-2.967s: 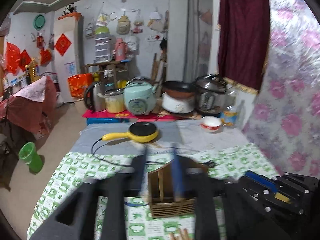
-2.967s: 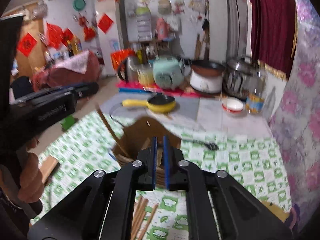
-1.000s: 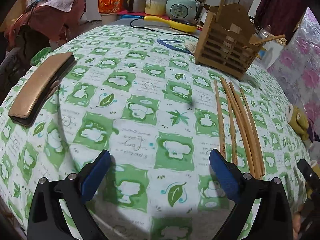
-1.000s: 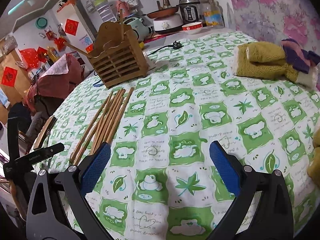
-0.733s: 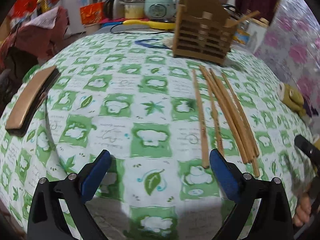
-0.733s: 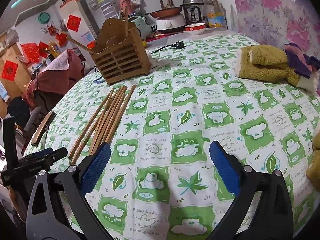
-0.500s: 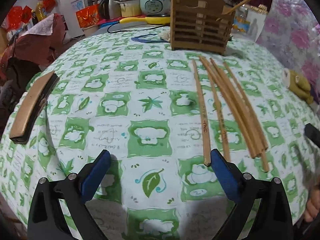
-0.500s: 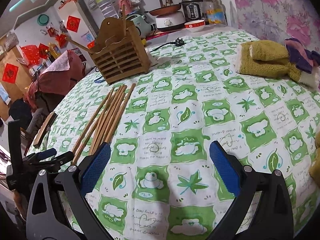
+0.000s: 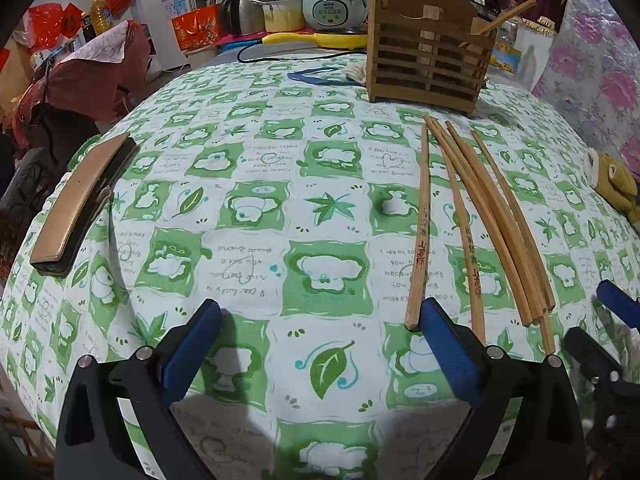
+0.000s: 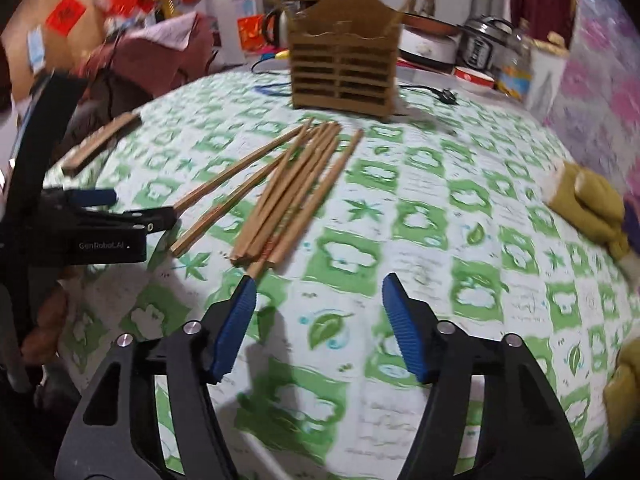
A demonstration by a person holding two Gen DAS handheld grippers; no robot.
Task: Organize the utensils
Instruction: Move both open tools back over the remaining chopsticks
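Observation:
Several wooden chopsticks (image 9: 480, 216) lie side by side on the green-patterned tablecloth (image 9: 248, 208), also in the right wrist view (image 10: 292, 188). A slatted wooden utensil holder (image 9: 426, 68) stands behind them with two sticks in it; it also shows in the right wrist view (image 10: 344, 76). My left gripper (image 9: 320, 344) is open and empty, its right fingertip by the near end of the leftmost chopstick. My right gripper (image 10: 318, 320) is open and empty, its left fingertip by the near ends of the bundle. The left gripper also shows at the left of the right wrist view (image 10: 132, 210).
A brown case (image 9: 80, 204) lies at the table's left edge. Yellow-green cloths (image 10: 588, 200) lie at the right. A blue cord (image 9: 316, 77) lies left of the holder. Cookers and a kettle (image 9: 332, 0) crowd the surface behind.
Both grippers have moved in toward the near ends of the chopsticks. The right gripper swung left and narrowed a little. Nothing was taken hold of.

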